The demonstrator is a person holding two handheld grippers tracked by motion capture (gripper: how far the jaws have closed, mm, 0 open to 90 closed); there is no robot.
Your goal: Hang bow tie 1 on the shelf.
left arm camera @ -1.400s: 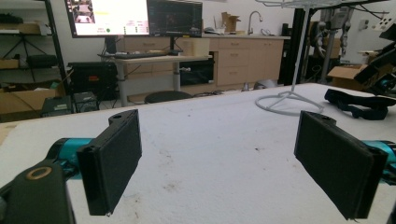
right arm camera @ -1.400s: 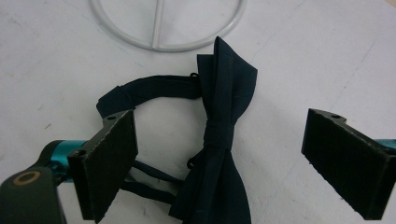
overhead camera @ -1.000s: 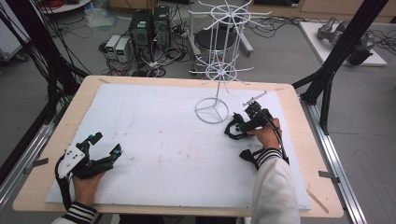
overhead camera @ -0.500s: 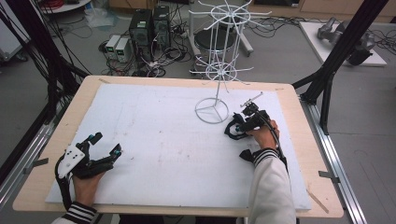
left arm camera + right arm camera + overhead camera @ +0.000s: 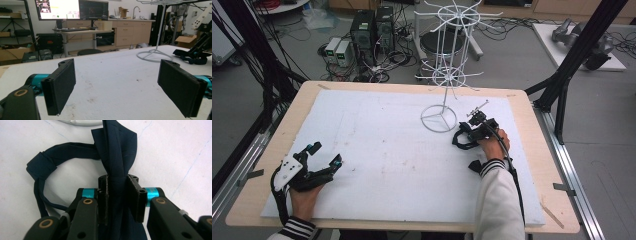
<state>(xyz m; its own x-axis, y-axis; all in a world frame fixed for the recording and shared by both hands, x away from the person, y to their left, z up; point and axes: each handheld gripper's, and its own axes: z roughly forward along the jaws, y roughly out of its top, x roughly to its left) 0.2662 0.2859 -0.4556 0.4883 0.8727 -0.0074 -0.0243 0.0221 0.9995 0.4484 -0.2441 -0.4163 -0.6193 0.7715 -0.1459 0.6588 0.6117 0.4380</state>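
A dark navy bow tie [image 5: 117, 150] with a thin looped strap lies on the white board [image 5: 387, 150], just right of the white wire stand's ring base [image 5: 439, 119]. My right gripper [image 5: 117, 182] has just been closing, and its pads now pinch the tie's folded middle. From above, the right gripper [image 5: 469, 132] sits low over the tie [image 5: 459, 142]. My left gripper [image 5: 325, 153] rests at the board's near left. Its jaws stand wide apart with nothing between them, as the left gripper [image 5: 117, 82] view confirms. That view also has the stand base [image 5: 153, 53] farther off.
The tall wire rack [image 5: 451, 45] rises from the ring base, with hook arms spreading above the board's far middle. The wooden table edge [image 5: 532, 100] surrounds the board. Black frame posts [image 5: 572, 55] stand at both far corners. Computers [image 5: 372, 35] and cables lie on the floor behind.
The right gripper's jaws have drawn together on the dark tie. Both hands stay about where they were.
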